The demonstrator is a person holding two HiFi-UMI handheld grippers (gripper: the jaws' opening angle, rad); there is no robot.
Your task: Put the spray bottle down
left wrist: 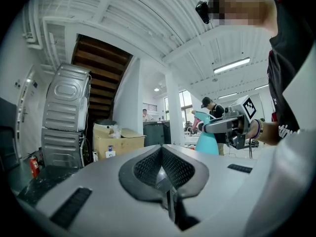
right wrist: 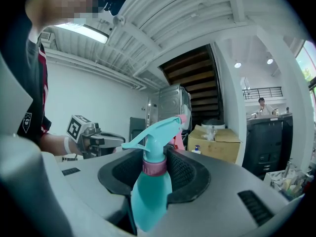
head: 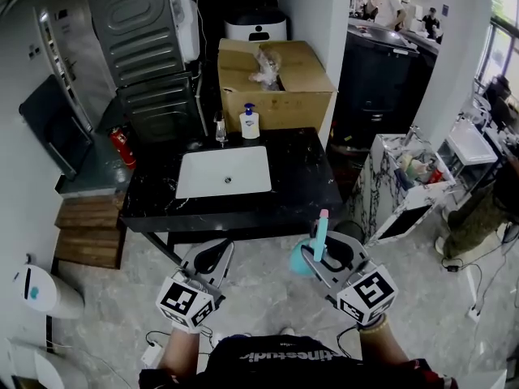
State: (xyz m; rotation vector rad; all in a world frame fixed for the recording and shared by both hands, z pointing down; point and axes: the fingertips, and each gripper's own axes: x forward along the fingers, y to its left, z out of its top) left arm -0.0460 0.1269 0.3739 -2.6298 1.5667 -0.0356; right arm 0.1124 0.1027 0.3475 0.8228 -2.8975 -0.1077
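Sink point(head: 225, 171) is set in the counter point(head: 300, 177), with a pump bottle point(head: 250, 123) at the rear edge and a cardboard box point(head: 300, 79) behind. What seems a fire extinguisher point(head: 122, 147) is placed left of the counter. Before the counter, the spray bottle point(head: 319, 237) is held between the right gripper's point(head: 327, 254) jaws, left gripper point(head: 212, 259) alongside.

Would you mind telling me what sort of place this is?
Probably an indoor test or demo space staged like a home: a freestanding black counter with a white sink, stacked laundry machines behind it, and a large cardboard box.
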